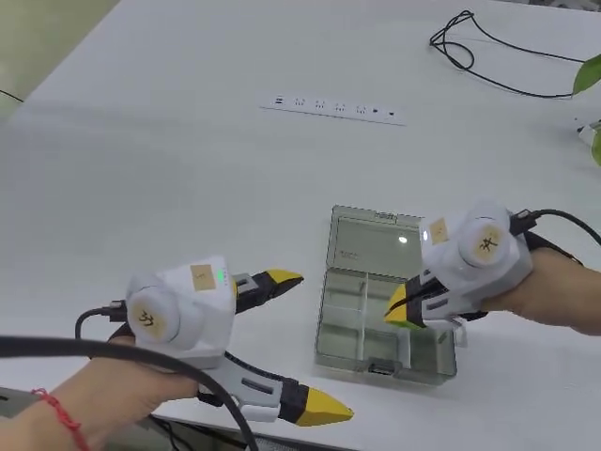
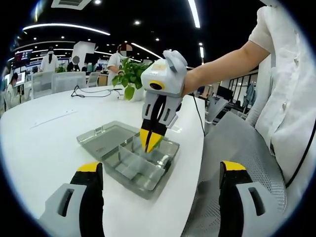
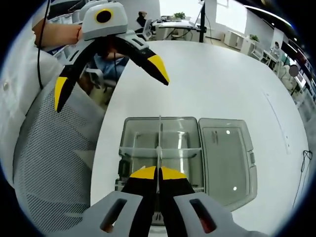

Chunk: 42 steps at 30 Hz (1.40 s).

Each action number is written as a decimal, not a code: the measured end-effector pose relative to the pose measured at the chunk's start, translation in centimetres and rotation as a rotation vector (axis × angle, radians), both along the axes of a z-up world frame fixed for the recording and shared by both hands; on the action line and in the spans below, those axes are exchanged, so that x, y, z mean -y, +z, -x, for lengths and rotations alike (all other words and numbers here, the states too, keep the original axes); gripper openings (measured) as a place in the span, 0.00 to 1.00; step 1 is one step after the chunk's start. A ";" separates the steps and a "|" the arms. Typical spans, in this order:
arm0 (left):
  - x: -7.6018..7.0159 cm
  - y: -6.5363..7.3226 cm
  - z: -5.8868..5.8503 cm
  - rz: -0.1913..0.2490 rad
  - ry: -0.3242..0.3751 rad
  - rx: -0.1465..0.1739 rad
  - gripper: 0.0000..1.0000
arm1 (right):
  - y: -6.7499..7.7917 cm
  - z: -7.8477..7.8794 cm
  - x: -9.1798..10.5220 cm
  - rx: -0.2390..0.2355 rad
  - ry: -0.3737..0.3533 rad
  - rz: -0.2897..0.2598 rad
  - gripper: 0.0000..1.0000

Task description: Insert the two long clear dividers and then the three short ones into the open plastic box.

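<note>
Your R gripper is over the box, jaws pinched nearly closed on a clear divider. The divider's long axis runs straight out along the jaw line, edge-down into the box. It crosses at right angles a second divider that sits across the box. Can't tell long vs short for the held one, nor whether its ends are in the wall slots.

The box sits near the front edge of the table, its lid open and flat on the far side.

Your L gripper has jaws wide, holding nothing. It's just left of the box, tips aimed toward it, not touching. So R is the near hand and L is spare.

Judgement: next move is prob a straight push down in the divider's own plane. Keep it square to the cross piece, since any twist could jam it at the crossing.
</note>
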<state>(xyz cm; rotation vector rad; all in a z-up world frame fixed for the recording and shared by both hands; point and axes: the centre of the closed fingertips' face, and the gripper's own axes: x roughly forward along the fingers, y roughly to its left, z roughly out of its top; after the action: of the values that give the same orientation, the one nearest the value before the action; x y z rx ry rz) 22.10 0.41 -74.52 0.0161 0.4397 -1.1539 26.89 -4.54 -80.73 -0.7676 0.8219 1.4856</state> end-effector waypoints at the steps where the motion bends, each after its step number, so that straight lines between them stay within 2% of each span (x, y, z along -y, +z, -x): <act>1: 0.0 0.0 0.0 0.000 0.001 -0.002 1.00 | -0.1 0.0 0.0 0.006 0.006 0.005 0.02; 11: -0.2 0.0 -0.1 -0.001 0.004 -0.001 1.00 | -1.0 0.0 0.1 0.036 0.037 0.044 0.02; 22: -0.2 -0.1 -0.1 -0.002 0.003 -0.002 1.00 | -0.9 -0.1 0.2 0.013 -0.001 0.033 0.03; 25: -0.2 -0.1 -0.1 -0.001 0.004 -0.002 1.00 | -0.4 0.0 0.1 -0.001 -0.022 0.012 0.06; 32: -0.2 -0.1 0.0 -0.002 0.005 -0.002 1.00 | 0.6 -0.3 0.2 0.007 -0.047 -0.012 0.11; 42: -0.2 0.1 -0.1 -0.002 -0.001 0.001 1.00 | 2.9 -0.4 0.7 0.016 -0.083 -0.064 0.18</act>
<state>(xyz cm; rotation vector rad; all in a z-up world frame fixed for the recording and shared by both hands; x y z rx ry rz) 22.16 0.56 -74.42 0.0185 0.4394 -1.1548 27.31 -5.25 -77.87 -0.6890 0.7814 1.4231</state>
